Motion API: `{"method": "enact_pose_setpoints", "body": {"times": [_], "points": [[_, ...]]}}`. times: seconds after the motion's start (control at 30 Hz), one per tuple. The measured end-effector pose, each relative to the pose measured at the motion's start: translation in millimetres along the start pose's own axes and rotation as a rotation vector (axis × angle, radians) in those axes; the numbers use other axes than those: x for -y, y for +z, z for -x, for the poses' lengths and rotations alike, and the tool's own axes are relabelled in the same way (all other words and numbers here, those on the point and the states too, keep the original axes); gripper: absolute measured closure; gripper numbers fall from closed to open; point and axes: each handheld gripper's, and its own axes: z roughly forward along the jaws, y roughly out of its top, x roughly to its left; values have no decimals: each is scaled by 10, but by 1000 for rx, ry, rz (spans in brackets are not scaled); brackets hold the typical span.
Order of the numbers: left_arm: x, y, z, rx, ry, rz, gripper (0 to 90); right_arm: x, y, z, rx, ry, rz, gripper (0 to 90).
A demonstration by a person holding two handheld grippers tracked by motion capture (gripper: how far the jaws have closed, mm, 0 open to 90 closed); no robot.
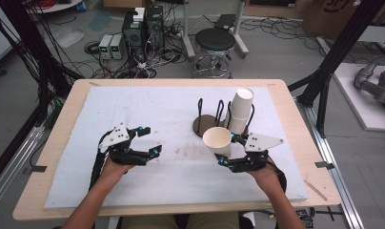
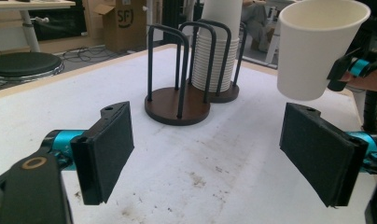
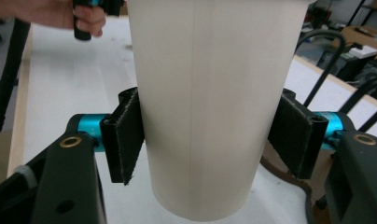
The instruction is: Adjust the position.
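The left tool [image 1: 146, 141] hovers over the white mat [image 1: 157, 109] toward the worktop's [image 1: 52, 143] left edge, its jaws spread wide with nothing between them; in the left gripper view its two black pads [image 2: 107, 149] stand well apart over the stained mat. Farther toward the right edge, the right tool [image 1: 227, 149] is clenched on a white paper cup [image 1: 217, 140], which it holds upright and lifted clear of the mat, mouth up. In the right gripper view the cup [image 3: 205, 102] sits squarely between the jaws, each pad pressed against its side wall at about mid-height, the base hanging free below them. Just behind the held cup, toward the far edge, stands a wire cup holder [image 1: 207, 121] with round dark wooden bases; its left bay is bare, and its right bay carries a stack of paper cups [image 1: 239, 112], nested and upright, near the held cup but apart from it.
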Motion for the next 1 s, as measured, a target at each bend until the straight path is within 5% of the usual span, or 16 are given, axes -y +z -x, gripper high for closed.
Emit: {"method": "enact_pose_setpoints", "body": {"times": [0.3, 1.0], "points": [[24, -33, -10, -22, 8, 14, 175, 79, -159, 55, 58, 37, 59, 323], [76, -115, -3, -52, 27, 40, 176, 87, -235, 64, 73, 41, 88, 323]]}}
